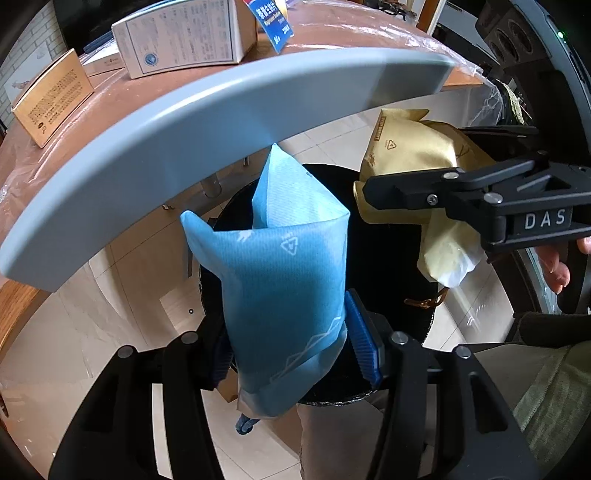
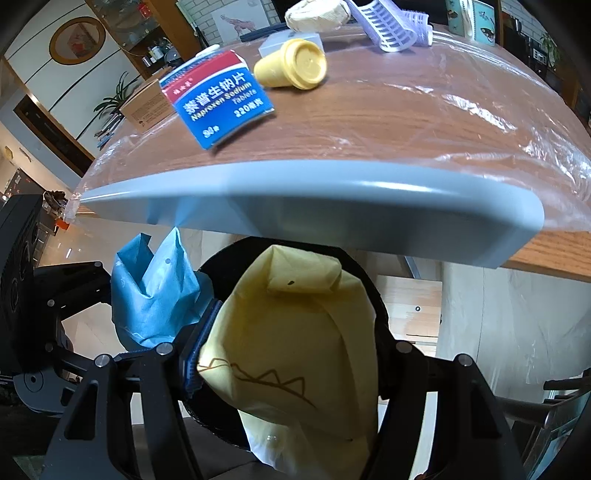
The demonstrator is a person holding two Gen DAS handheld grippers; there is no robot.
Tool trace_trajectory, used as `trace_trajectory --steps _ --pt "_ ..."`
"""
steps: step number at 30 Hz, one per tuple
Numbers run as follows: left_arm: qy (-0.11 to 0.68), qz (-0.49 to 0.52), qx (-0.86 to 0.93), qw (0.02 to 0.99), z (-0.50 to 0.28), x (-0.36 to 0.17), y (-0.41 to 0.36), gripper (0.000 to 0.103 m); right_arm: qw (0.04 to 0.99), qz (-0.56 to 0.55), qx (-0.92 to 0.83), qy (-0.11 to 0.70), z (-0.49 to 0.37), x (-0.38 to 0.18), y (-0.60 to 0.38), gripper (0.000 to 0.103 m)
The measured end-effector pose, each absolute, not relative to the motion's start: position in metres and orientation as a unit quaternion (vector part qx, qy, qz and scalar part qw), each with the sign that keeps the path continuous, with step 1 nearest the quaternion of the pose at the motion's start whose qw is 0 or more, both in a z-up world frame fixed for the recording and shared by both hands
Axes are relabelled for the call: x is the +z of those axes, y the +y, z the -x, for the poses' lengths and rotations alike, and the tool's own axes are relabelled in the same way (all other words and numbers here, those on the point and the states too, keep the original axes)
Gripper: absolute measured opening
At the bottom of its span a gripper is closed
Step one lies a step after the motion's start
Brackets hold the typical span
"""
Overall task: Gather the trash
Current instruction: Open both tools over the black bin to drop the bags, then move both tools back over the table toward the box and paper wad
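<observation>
My left gripper point(image 1: 291, 347) is shut on a blue tissue pack point(image 1: 280, 280), which hangs over the dark opening of a black trash bin point(image 1: 384, 266) on the floor. My right gripper point(image 2: 288, 354) is shut on a yellow tissue pack point(image 2: 291, 343), held above the same bin point(image 2: 376, 306). In the left wrist view the right gripper point(image 1: 406, 192) comes in from the right with the yellow pack point(image 1: 410, 155) in its jaws. In the right wrist view the blue pack point(image 2: 155, 291) shows at the left, beside the yellow one. Both packs are below the table's grey edge point(image 1: 207, 122).
The wooden table point(image 2: 369, 122) is covered in clear plastic film. On it lie a blue medicine box point(image 2: 221, 107), a tipped yellow cup point(image 2: 295, 66), a white basket point(image 2: 391, 26), a gold box point(image 1: 51, 99) and a white box point(image 1: 184, 37). Pale tiled floor point(image 1: 122, 302) surrounds the bin.
</observation>
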State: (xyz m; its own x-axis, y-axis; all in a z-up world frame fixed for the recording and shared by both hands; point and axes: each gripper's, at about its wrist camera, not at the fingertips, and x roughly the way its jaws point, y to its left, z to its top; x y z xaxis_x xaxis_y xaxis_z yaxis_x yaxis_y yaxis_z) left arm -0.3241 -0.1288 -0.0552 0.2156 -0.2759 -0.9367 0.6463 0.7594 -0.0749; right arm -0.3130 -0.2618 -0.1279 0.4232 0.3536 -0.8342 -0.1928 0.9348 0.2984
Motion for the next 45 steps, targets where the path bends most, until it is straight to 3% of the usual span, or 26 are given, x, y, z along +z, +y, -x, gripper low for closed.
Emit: trace_trajectory --steps 11,16,24,30,33,38,45 --pt "0.557 -0.179 -0.302 0.753 0.321 -0.070 -0.133 0.058 0.835 -0.070 0.155 0.524 0.315 -0.136 -0.254 0.067" --pt "0.556 -0.190 -0.292 0.755 0.318 -0.072 -0.136 0.067 0.835 -0.065 0.142 0.527 0.315 -0.139 -0.253 0.083" --pt "0.550 -0.181 -0.288 0.763 0.315 -0.064 -0.128 0.071 0.850 -0.049 0.134 0.507 0.320 -0.121 -0.255 0.083" --pt "0.527 -0.154 -0.299 0.781 0.320 -0.029 -0.110 0.071 0.883 -0.013 0.132 0.449 0.325 -0.074 -0.262 0.088" --pt "0.497 -0.131 -0.309 0.800 0.324 0.003 -0.100 0.083 0.885 -0.029 0.145 0.441 0.322 -0.056 -0.266 0.095" --pt "0.447 -0.072 -0.309 0.836 0.316 0.057 -0.076 0.090 0.897 -0.043 0.163 0.408 0.317 -0.023 -0.275 0.095" --pt "0.388 -0.081 -0.201 0.896 0.270 0.087 -0.057 0.093 0.920 -0.030 0.124 0.371 0.271 0.015 -0.275 0.096"
